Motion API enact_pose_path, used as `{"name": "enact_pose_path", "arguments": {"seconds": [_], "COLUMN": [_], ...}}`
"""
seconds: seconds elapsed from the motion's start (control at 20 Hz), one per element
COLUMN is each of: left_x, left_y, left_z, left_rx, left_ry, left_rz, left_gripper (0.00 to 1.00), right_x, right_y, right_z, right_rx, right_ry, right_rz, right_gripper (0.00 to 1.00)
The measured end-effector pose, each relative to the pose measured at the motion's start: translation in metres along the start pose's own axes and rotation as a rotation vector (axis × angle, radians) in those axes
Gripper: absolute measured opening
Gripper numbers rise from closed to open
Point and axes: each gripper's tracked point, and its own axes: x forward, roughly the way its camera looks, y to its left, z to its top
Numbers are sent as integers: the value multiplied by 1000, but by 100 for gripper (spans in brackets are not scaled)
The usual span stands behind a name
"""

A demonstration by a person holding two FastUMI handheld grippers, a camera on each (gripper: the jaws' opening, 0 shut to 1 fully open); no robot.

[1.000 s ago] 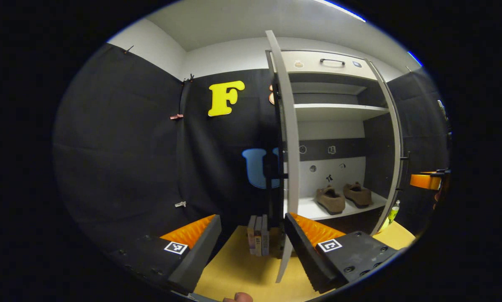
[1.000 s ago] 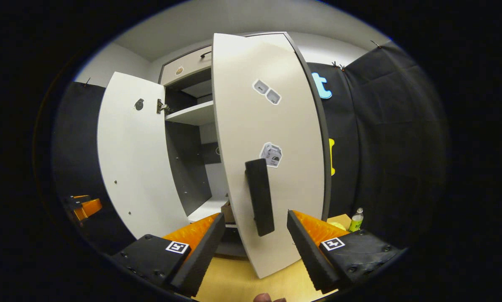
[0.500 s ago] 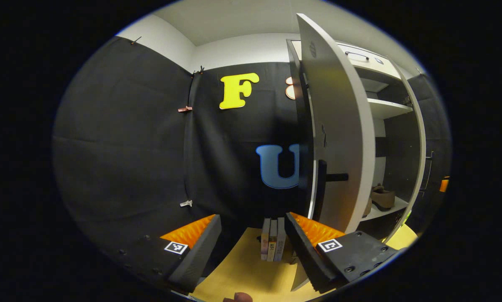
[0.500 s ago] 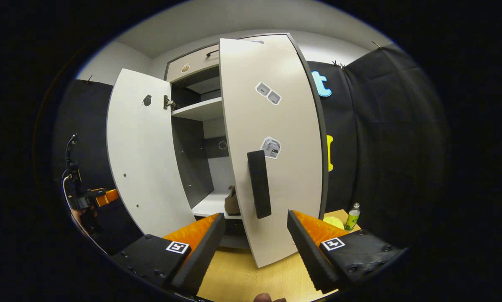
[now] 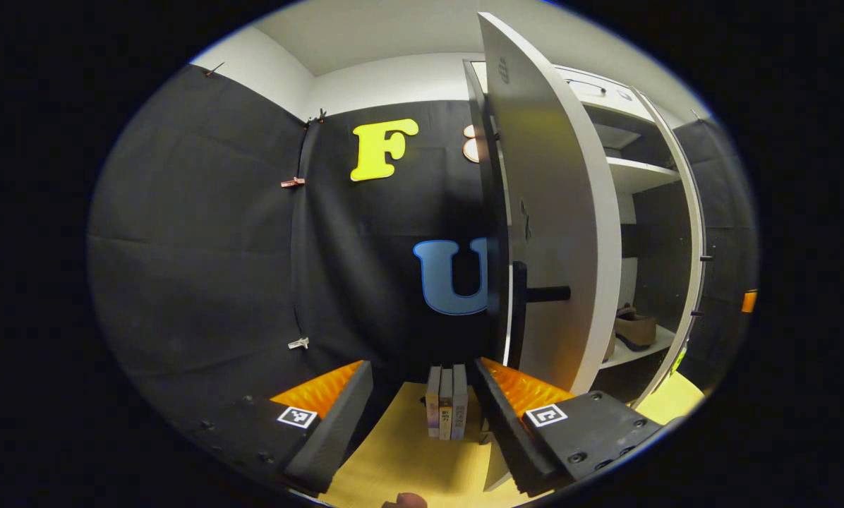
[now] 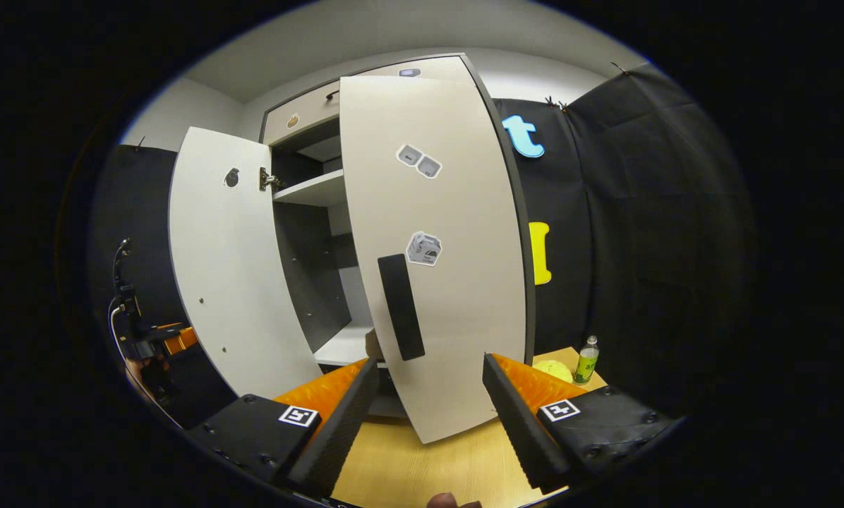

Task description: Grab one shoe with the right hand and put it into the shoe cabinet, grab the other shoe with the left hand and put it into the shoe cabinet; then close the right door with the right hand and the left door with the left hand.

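The shoe cabinet [image 6: 302,127] stood upright on the wooden floor [image 6: 450,466], its long axis vertical, with both doors ajar. In the right gripper view, the right door [image 6: 457,282] swung partway out from the cabinet front, its outer face toward the camera and its black handle [image 6: 401,307] running up and down. The right gripper [image 6: 425,416] sat just in front of that door's lower edge with its fingers spread wide, holding nothing. The left door [image 6: 231,268] hung open on the cabinet's other side, inner face showing, and beyond it the other gripper and the hand holding it were dimly visible.

In the left gripper view, the left gripper [image 5: 418,416] was likewise wide apart and empty, close to the left door's bottom edge; whether a finger touched the door could not be told. Inside the cabinet, on the lower shelf [image 5: 641,351], a brown shoe [image 5: 635,328] lay flat, mostly hidden by the door, so its heading was unclear. Three books [image 5: 446,411] stood upright beside the cabinet's left side. A green bottle [image 6: 586,360] stood by the cabinet's right side.
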Motion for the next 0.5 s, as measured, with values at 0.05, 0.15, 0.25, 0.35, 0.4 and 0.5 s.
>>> {"name": "enact_pose_path", "arguments": {"seconds": [0.05,0.15,0.25,0.35,0.4,0.5], "left_x": [-1,-5,-9,-14,-16,-17], "left_y": [-2,-14,-28,-48,-58,-81], "left_z": [-2,-5,-2,-1,0,3], "left_rx": [-18,-53,-51,-16,-1,13], "left_ry": [8,21,23,18,14,4], "left_rz": [-3,-9,-16,-36,-48,-84], "left_gripper": [91,91,91,91,88,88], "right_x": [0,1,0,-1,-1,-3], "right_y": [1,3,4,4,3,1], "right_z": [0,1,1,0,0,2], "right_rx": [-3,-11,-14,-20,-23,-33], "right_ry": [1,-3,-2,1,1,-1], "right_rz": [5,13,26,32,35,35], "right_gripper": [98,98,98,98,98,98]}}
